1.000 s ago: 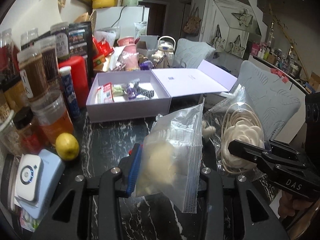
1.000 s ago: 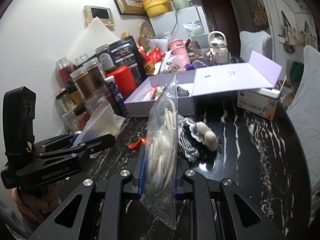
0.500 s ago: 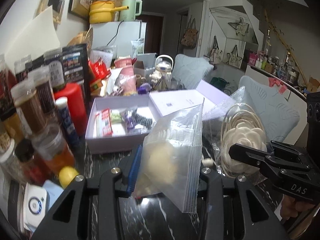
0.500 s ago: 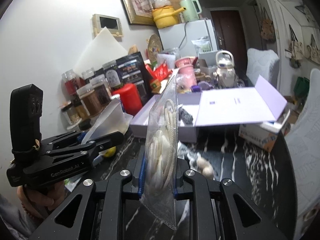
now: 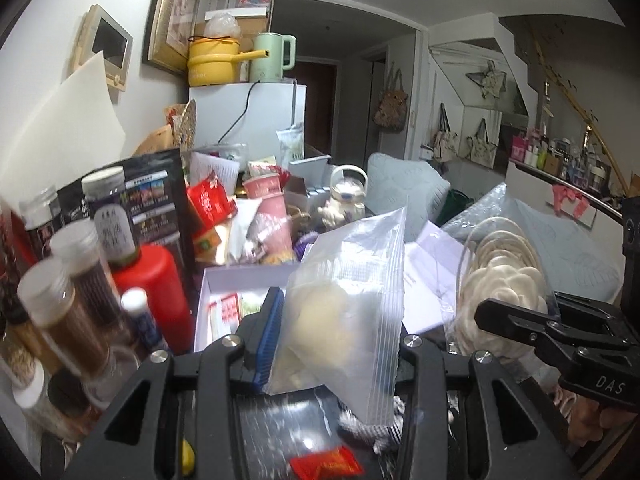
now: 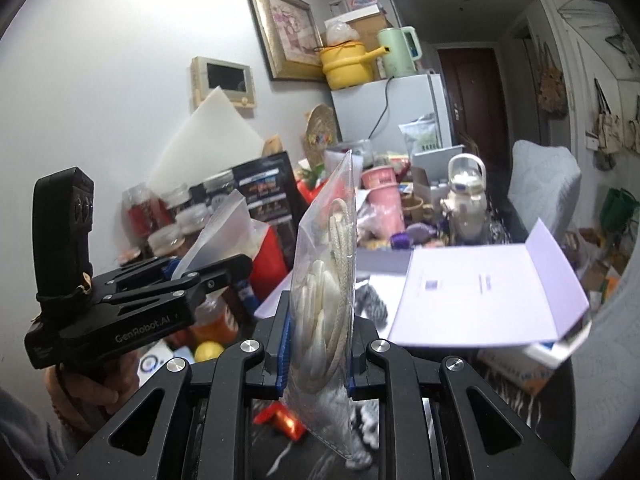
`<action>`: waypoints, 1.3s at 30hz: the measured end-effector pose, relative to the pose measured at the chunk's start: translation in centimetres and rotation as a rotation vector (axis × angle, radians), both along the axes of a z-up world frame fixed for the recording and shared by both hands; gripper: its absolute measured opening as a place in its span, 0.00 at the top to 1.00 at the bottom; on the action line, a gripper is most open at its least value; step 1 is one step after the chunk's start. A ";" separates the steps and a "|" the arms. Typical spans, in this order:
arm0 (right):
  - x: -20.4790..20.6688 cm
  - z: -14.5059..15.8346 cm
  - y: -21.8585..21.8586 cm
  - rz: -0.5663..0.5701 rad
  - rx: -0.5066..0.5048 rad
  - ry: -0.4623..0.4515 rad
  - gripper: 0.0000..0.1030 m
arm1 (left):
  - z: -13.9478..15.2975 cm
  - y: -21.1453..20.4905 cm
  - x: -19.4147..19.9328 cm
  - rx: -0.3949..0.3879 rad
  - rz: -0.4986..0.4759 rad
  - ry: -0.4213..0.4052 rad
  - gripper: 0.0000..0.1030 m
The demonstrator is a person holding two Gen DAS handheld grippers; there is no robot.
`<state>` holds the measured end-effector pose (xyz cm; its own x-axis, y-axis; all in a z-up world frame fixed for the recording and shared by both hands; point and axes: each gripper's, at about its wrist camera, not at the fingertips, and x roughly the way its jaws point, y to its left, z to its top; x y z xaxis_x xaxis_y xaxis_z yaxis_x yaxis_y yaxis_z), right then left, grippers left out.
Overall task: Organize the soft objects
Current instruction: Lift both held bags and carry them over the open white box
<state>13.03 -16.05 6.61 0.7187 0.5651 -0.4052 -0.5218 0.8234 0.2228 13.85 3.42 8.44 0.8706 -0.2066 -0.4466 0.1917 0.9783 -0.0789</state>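
Observation:
My left gripper (image 5: 336, 340) is shut on a clear zip bag (image 5: 352, 300) with a pale yellow soft lump inside, held above the black marble table. My right gripper (image 6: 316, 344) is shut on a second clear bag (image 6: 324, 292) holding a cream flower-shaped piece with a cord. That bag (image 5: 500, 280) and the right gripper (image 5: 560, 340) show at the right of the left wrist view. The left gripper (image 6: 224, 276) and its bag (image 6: 224, 228) appear at the left of the right wrist view. An open lilac box (image 5: 224, 280) lies behind, its lid (image 6: 480, 292) folded out flat.
Jars (image 5: 60, 304), a red bottle (image 5: 156, 284) and dark packets crowd the table's left side. A checked fabric piece (image 6: 368, 412) and a red wrapper (image 5: 328, 466) lie on the table below the grippers. A teapot (image 6: 466, 200), pink cup (image 6: 384, 204) and small fridge (image 5: 248, 116) stand behind.
Both grippers have risen with their bags and tilted up. The table top has dropped low in both views, and the box now sits just behind the held bags.

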 end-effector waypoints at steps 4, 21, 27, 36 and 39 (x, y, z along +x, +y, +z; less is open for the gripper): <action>2.4 0.6 0.0 0.000 0.002 -0.010 0.80 | 0.4 0.0 2.2 0.007 0.011 -0.010 0.62; 12.4 1.3 1.0 0.008 0.025 -0.003 0.80 | -0.3 1.0 12.0 -0.005 0.074 0.012 0.62; 15.3 1.1 1.7 0.007 0.004 0.002 0.80 | -0.6 1.0 14.5 0.041 0.112 0.006 0.62; 19.9 -0.9 2.9 0.029 -0.034 0.040 0.80 | -2.9 2.3 17.4 0.053 0.139 0.094 0.62; 21.0 -1.6 3.2 0.030 -0.038 0.068 0.81 | -3.8 2.7 18.4 0.057 0.149 0.126 0.62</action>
<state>34.00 -12.86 4.98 0.6718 0.5693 -0.4739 -0.5312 0.8162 0.2275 32.27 6.12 4.62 0.8262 -0.0504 -0.5610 0.0363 0.9987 -0.0363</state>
